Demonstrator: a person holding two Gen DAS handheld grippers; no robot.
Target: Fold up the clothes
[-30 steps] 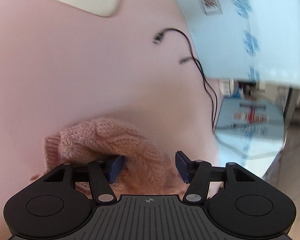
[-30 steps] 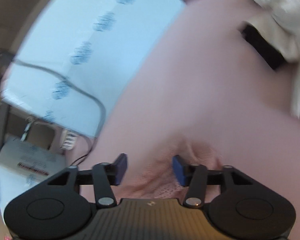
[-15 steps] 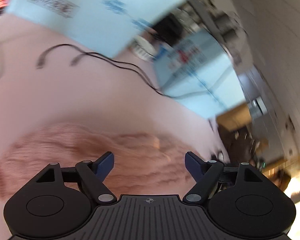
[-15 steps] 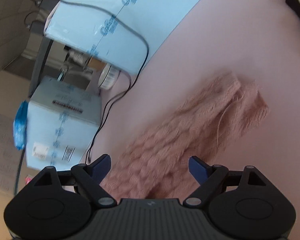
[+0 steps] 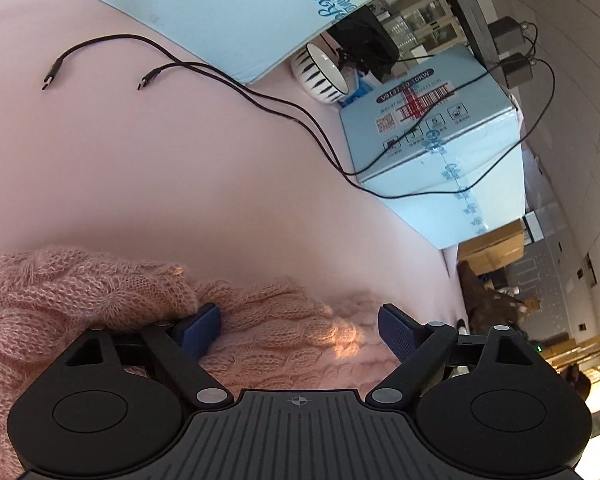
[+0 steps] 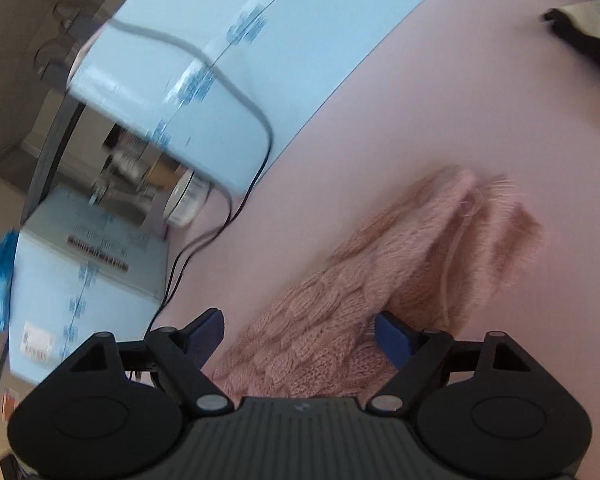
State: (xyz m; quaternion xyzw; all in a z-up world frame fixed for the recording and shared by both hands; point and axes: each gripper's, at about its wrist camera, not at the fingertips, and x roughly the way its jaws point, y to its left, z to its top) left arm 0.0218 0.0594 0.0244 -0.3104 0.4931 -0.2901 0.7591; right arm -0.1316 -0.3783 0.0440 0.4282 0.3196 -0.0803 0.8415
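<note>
Prob. storeroom/lab: stacked cartons (image 5: 432,148), cabinets (image 5: 428,28), cables (image 5: 228,80).

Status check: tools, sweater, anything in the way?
Left tool opening, right tool open, neither gripping. Pink sweater bunched on the pink table under both. Two black cables beyond, clear of it.

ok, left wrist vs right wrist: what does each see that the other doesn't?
Left wrist only: two loose cable ends on the pink surface, a striped white bowl, and the left claw, jaws opening over the knit.

Right wrist only: a dark-and-white garment at the far corner, and the right claw, open.

Both: the pink knit sweater, blue boxes, black cables.
</note>
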